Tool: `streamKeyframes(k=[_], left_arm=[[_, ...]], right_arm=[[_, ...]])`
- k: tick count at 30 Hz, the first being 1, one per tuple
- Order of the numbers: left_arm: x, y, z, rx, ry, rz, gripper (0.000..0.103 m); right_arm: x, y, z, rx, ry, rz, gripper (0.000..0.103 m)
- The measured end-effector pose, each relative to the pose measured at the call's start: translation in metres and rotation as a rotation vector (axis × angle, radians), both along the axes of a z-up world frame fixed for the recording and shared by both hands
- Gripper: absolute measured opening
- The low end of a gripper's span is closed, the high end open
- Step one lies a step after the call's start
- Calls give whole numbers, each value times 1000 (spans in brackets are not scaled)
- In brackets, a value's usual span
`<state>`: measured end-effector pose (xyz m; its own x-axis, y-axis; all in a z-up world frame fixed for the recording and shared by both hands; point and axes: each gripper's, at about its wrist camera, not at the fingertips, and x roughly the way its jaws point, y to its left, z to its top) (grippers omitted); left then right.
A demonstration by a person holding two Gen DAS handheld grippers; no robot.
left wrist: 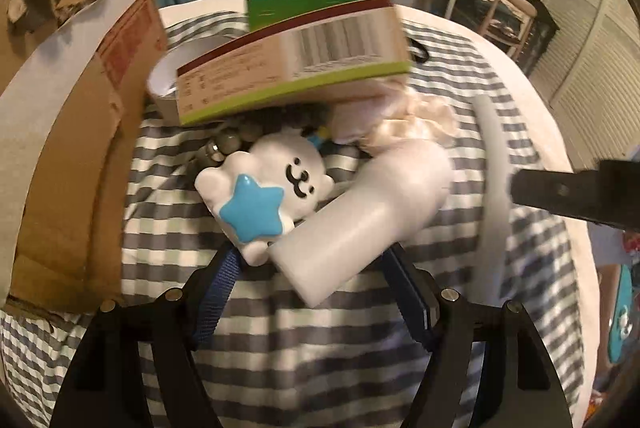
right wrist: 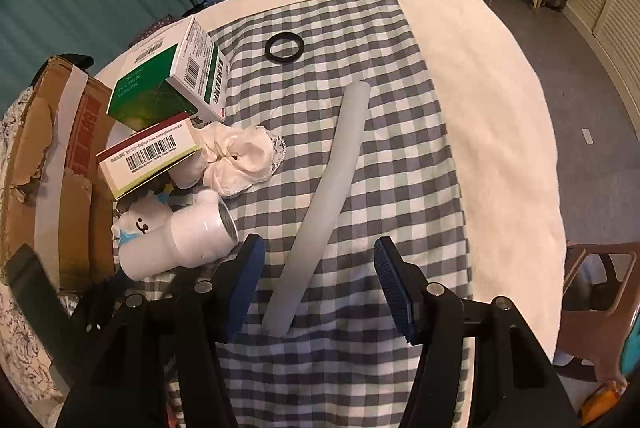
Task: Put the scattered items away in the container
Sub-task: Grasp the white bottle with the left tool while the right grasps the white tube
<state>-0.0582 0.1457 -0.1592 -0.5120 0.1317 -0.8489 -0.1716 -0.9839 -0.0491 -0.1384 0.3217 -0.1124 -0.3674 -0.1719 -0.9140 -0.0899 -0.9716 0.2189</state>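
Scattered items crowd the left edge of the checked cloth (right wrist: 360, 164) on the bed, beside a torn cardboard box (right wrist: 52, 164). The left tongs (left wrist: 316, 260) stand partly spread around the base of a white plastic pipe piece (left wrist: 360, 224), its pads not visibly pressing; a white figure with a blue star (left wrist: 260, 188) touches it. The right tongs (right wrist: 318, 260) hang half open over the near end of a grey foam tube (right wrist: 320, 204), holding nothing. A black ring (right wrist: 285, 47) lies apart near the far edge.
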Motion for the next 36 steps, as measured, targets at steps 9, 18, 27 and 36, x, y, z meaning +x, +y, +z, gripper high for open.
streamKeyframes(k=[9,18,27,36], left_arm=[[3,6,3,79,-44,-21,78],[-1,8,1,81,-40,-52,78],[-2,9,3,78,-36,-58,78],[4,22,6,58,-32,-80,82]], right_arm=[[-9,-4,-14,-53,-17,-16,57],[-14,-8,-33,-15,-67,-43,30],[-10,-6,-17,-9,-50,-33,17],[-6,4,-3,-13,-39,-42,17]])
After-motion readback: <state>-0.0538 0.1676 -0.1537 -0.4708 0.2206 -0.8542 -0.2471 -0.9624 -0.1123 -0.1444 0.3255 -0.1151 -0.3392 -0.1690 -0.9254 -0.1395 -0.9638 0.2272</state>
